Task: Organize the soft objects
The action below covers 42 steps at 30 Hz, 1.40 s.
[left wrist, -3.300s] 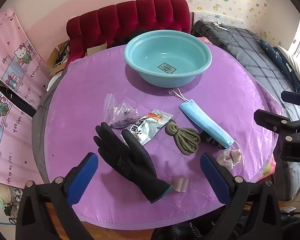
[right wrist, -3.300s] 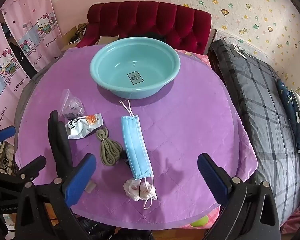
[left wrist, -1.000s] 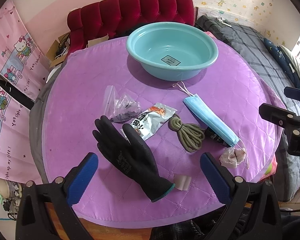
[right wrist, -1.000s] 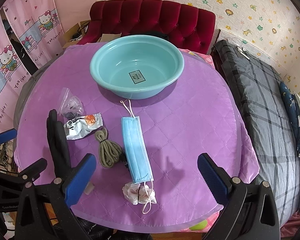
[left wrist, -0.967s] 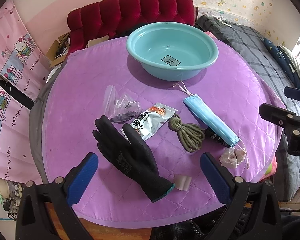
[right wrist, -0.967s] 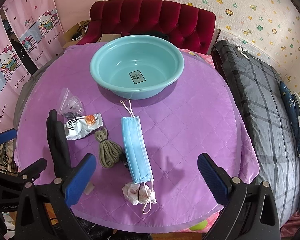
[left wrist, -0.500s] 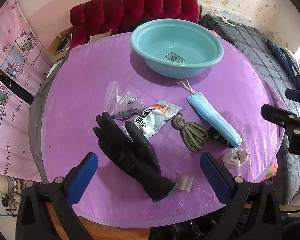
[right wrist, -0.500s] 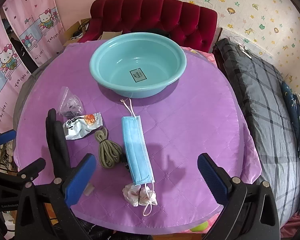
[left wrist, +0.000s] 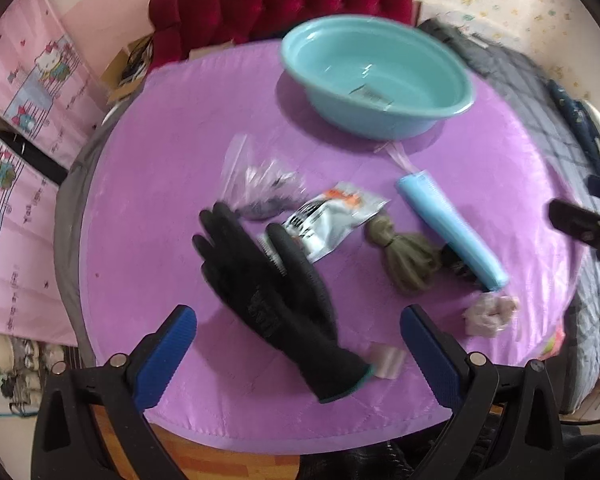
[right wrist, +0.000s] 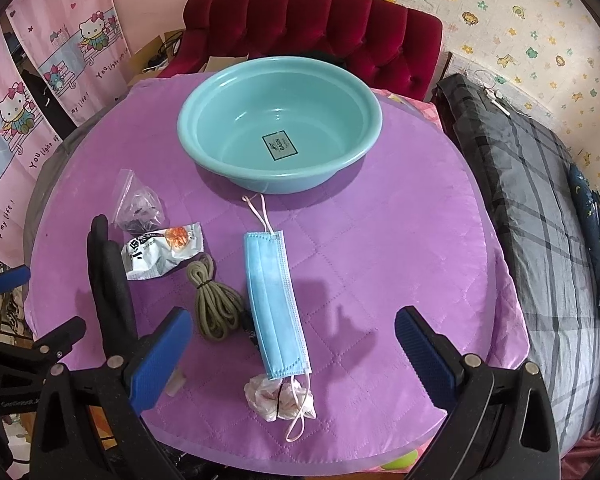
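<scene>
A black glove [left wrist: 268, 280] [right wrist: 108, 292] lies on the purple quilted table [left wrist: 160, 140] [right wrist: 400, 240], directly ahead of my open left gripper [left wrist: 298, 354]. Beside it are a silver snack packet [left wrist: 328, 220] [right wrist: 160, 250], a clear bag of dark bits [left wrist: 256, 184] [right wrist: 138, 204], an olive cord bundle [left wrist: 404, 256] [right wrist: 216, 308], a folded blue face mask [left wrist: 448, 232] [right wrist: 274, 304] and a crumpled pink-white wad [left wrist: 490, 314] [right wrist: 280, 398]. An empty teal basin [left wrist: 376, 76] [right wrist: 280, 120] stands at the far side. My right gripper [right wrist: 292, 354] hangs open over the mask's near end.
A red tufted sofa [right wrist: 312, 24] stands behind the table, pink cartoon curtains [right wrist: 40, 60] hang on the left, and a grey plaid bed [right wrist: 540, 200] lies on the right. A small pale tab [left wrist: 386, 360] rests by the glove's cuff. Wooden floor [left wrist: 220, 456] shows below the table edge.
My left gripper has moved in closer and lower toward the glove, with its view now blurred by motion. The right gripper has edged slightly forward. No object has shifted.
</scene>
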Each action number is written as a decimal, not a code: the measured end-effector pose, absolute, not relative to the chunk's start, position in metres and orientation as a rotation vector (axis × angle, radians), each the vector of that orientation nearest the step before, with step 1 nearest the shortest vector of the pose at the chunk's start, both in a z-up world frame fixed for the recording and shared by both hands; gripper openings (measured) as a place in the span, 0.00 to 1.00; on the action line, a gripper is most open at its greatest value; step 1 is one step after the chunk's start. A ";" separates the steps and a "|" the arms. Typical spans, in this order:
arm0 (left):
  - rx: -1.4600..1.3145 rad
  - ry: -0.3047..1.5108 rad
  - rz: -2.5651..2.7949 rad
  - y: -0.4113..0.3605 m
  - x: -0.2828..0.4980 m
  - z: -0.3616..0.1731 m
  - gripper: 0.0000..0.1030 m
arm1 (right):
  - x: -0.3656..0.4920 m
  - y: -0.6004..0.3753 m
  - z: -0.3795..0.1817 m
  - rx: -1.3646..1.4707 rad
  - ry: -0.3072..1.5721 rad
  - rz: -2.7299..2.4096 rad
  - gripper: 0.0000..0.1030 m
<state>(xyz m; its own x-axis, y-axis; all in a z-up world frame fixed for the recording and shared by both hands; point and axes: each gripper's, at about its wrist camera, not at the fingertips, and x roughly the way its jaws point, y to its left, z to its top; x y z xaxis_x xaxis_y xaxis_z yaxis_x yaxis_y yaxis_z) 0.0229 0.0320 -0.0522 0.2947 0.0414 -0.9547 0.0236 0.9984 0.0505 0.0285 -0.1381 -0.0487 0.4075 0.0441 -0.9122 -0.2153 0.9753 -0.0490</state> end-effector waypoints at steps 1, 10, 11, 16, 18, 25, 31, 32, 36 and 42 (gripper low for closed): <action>0.055 1.280 0.020 0.034 0.024 -0.056 1.00 | 0.030 -0.138 -0.050 -0.169 1.143 0.163 1.00; 0.016 1.330 0.060 0.050 0.029 -0.090 1.00 | 0.039 -0.139 -0.065 -0.184 1.168 0.160 1.00; 0.010 1.333 0.056 0.051 0.030 -0.094 1.00 | 0.040 -0.139 -0.068 -0.188 1.170 0.159 1.00; 0.026 1.347 0.064 0.050 0.035 -0.110 1.00 | 0.045 -0.140 -0.084 -0.195 1.184 0.159 1.00; 0.011 1.348 0.058 0.051 0.038 -0.115 1.00 | 0.047 -0.141 -0.093 -0.194 1.200 0.158 1.00; -0.021 1.365 0.050 0.053 0.047 -0.135 1.00 | 0.052 -0.138 -0.108 -0.214 1.234 0.161 1.00; -0.080 1.370 0.015 0.055 0.053 -0.143 0.99 | 0.057 -0.136 -0.112 -0.239 1.243 0.163 1.00; -0.078 1.371 0.018 0.055 0.054 -0.144 0.95 | 0.058 -0.136 -0.113 -0.239 1.244 0.163 1.00; -0.078 1.386 0.016 0.057 0.057 -0.148 0.43 | 0.062 -0.134 -0.117 -0.245 1.253 0.169 1.00; -0.127 1.337 -0.049 0.060 0.051 -0.136 0.05 | 0.069 -0.131 -0.125 -0.249 1.262 0.176 1.00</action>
<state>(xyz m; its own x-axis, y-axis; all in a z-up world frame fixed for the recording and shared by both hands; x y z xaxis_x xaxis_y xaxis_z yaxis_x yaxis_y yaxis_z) 0.0512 0.0595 -0.1355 0.2317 -0.1084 -0.9667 -0.0374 0.9920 -0.1202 0.0685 -0.1310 -0.1252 0.2962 -0.0054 -0.9551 -0.2669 0.9597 -0.0882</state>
